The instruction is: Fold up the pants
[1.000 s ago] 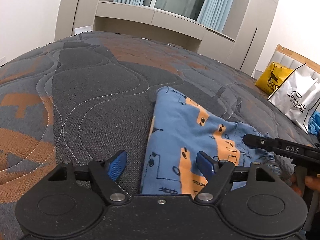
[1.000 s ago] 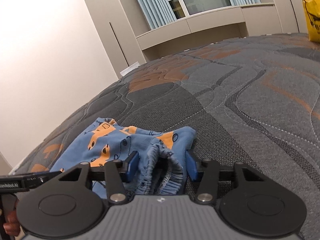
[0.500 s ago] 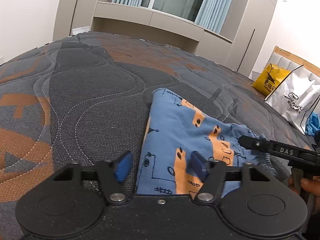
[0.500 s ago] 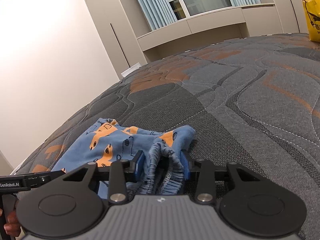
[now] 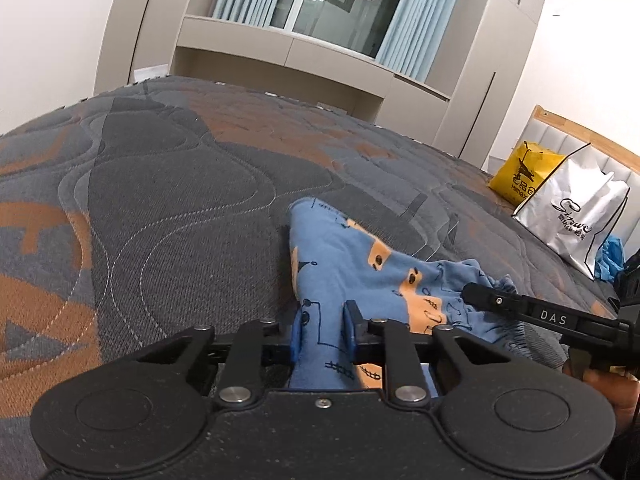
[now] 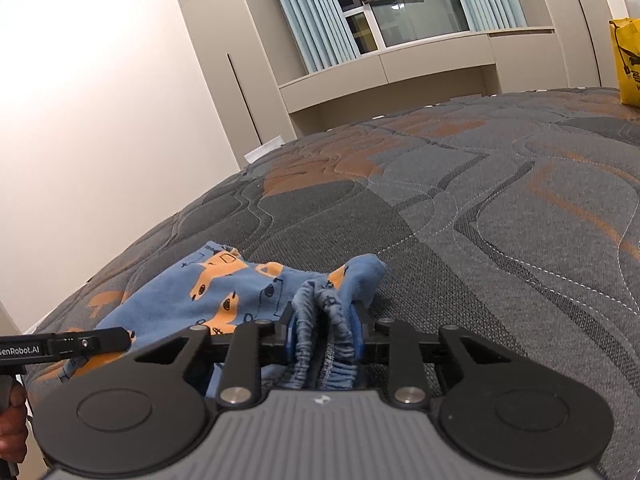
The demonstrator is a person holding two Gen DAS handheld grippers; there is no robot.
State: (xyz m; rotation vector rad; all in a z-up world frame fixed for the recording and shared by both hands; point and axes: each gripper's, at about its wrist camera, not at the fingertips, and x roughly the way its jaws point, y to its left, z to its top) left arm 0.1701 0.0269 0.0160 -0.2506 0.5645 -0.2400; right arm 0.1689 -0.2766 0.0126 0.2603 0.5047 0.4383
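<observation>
The left gripper [image 5: 321,334] has just been closing: its jaws, spread wide a second ago, now pinch a fold of the blue pants [image 5: 352,256]. The right gripper [image 6: 323,338] likewise narrowed onto the bunched waistband [image 6: 320,320], which now stands squeezed between its jaws.

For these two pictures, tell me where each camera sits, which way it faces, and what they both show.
Left wrist: on the left hand-held gripper, facing along its fingers, which have just closed on the blue pants; the right hand-held gripper crosses at right, a hand below.
Right wrist: on the right hand-held gripper, just closed on the pants' gathered waistband; the left one pokes in at left.
Shared: pants, quilted mattress, window, yellow bag.
</observation>
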